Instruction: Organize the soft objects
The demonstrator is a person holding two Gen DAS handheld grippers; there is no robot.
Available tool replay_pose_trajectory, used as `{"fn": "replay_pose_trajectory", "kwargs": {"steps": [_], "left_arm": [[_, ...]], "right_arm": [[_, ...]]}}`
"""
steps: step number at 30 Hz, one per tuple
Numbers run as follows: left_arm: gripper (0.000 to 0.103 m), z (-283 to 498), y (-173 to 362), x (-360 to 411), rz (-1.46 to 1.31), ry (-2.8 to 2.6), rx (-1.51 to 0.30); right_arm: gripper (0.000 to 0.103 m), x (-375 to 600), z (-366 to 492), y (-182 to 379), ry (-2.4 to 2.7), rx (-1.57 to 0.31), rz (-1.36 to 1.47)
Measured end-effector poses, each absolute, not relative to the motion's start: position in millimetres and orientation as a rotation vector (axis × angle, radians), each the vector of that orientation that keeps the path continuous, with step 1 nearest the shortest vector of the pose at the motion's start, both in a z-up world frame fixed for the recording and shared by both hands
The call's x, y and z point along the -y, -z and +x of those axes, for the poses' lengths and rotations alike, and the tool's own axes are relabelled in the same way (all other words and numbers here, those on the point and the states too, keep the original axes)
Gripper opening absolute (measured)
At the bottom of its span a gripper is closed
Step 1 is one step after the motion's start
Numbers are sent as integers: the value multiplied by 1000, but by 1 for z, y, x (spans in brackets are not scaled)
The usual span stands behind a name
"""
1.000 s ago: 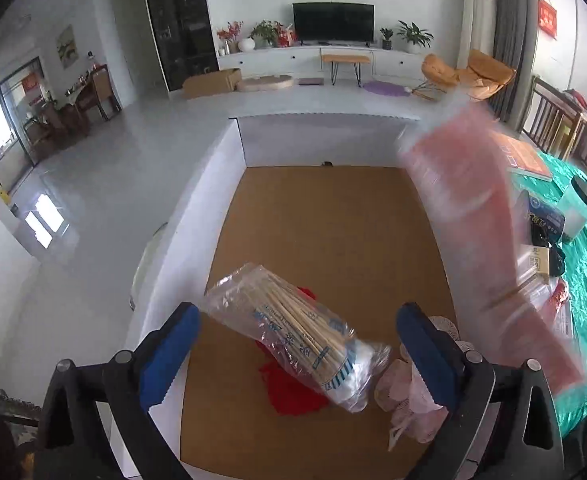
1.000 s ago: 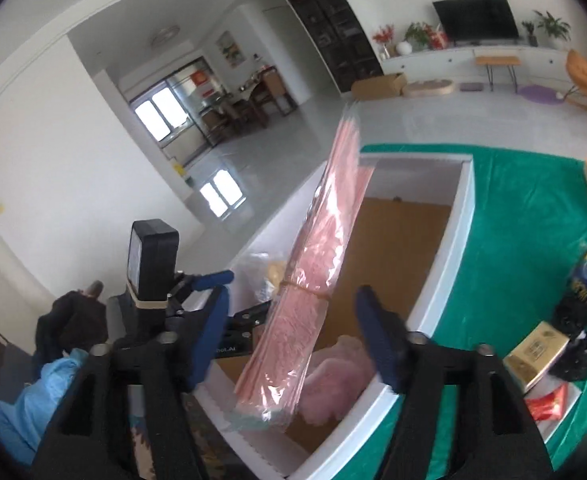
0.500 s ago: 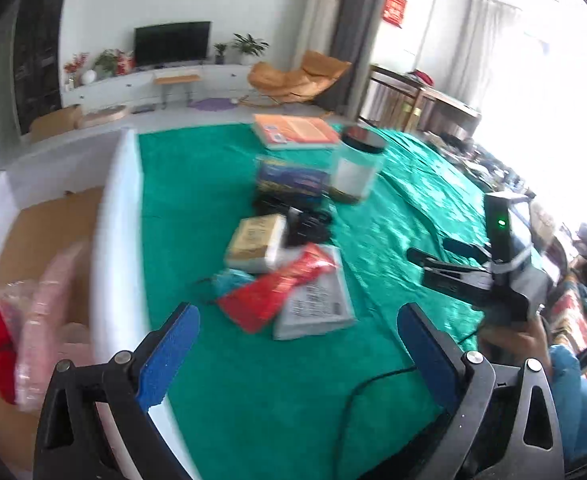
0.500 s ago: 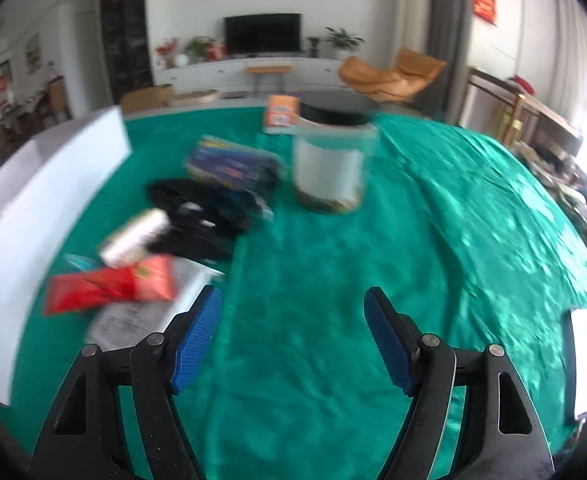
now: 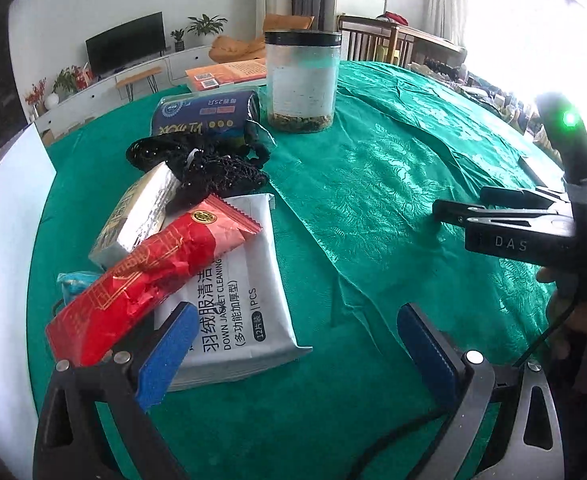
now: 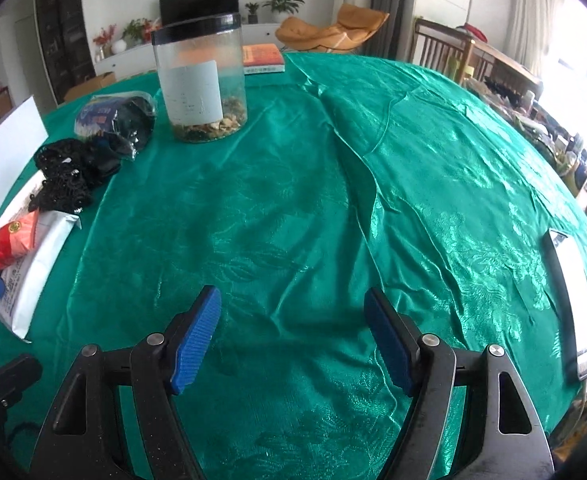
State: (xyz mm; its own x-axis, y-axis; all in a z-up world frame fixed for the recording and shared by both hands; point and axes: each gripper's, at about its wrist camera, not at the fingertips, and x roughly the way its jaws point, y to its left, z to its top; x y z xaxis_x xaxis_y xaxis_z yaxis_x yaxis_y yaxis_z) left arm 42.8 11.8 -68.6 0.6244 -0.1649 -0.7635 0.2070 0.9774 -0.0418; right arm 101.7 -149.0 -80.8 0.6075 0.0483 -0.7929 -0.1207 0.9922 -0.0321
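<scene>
On the green tablecloth (image 5: 373, 184) lie a red foil packet (image 5: 149, 276), a white wipes pack (image 5: 233, 300) under it, a silver-gold box (image 5: 137, 212), a black mesh item (image 5: 213, 168), a blue pack (image 5: 205, 116) and a small teal item (image 5: 75, 282). My left gripper (image 5: 293, 344) is open and empty, its left finger over the wipes pack's near corner. My right gripper (image 6: 293, 332) is open and empty over bare cloth; it also shows in the left wrist view (image 5: 505, 216). The same pile shows at the left of the right wrist view: red packet (image 6: 3, 244), wipes pack (image 6: 33, 272), mesh item (image 6: 65, 176).
A clear jar with a black lid (image 5: 301, 80) stands behind the pile, also in the right wrist view (image 6: 201, 80). An orange book (image 6: 263, 58) lies at the far edge. The white box wall (image 5: 1, 248) stands at the left. A phone (image 6: 573, 300) lies at the right.
Both grippers have swung away from the white box to the table. The right gripper has let go of the pink packet, now out of view. Both now hover open near the pile.
</scene>
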Motion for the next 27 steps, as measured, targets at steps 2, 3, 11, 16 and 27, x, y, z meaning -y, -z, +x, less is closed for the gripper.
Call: {"fn": "replay_pose_trajectory", "kwargs": {"steps": [2, 3, 11, 16, 27], "left_arm": [[102, 40, 72, -8, 85, 210, -849], [102, 41, 73, -6, 98, 204, -846], [103, 43, 76, -1, 126, 174, -852], [103, 45, 78, 2, 152, 160, -859], [103, 46, 79, 6, 179, 144, -864]], "right_arm": [[82, 151, 100, 82, -88, -913, -71], [82, 151, 100, 82, -90, -916, -58], [86, 150, 101, 82, -90, -921, -48], [86, 150, 101, 82, -90, -921, -48], [86, 150, 100, 82, -91, -922, -47]]}}
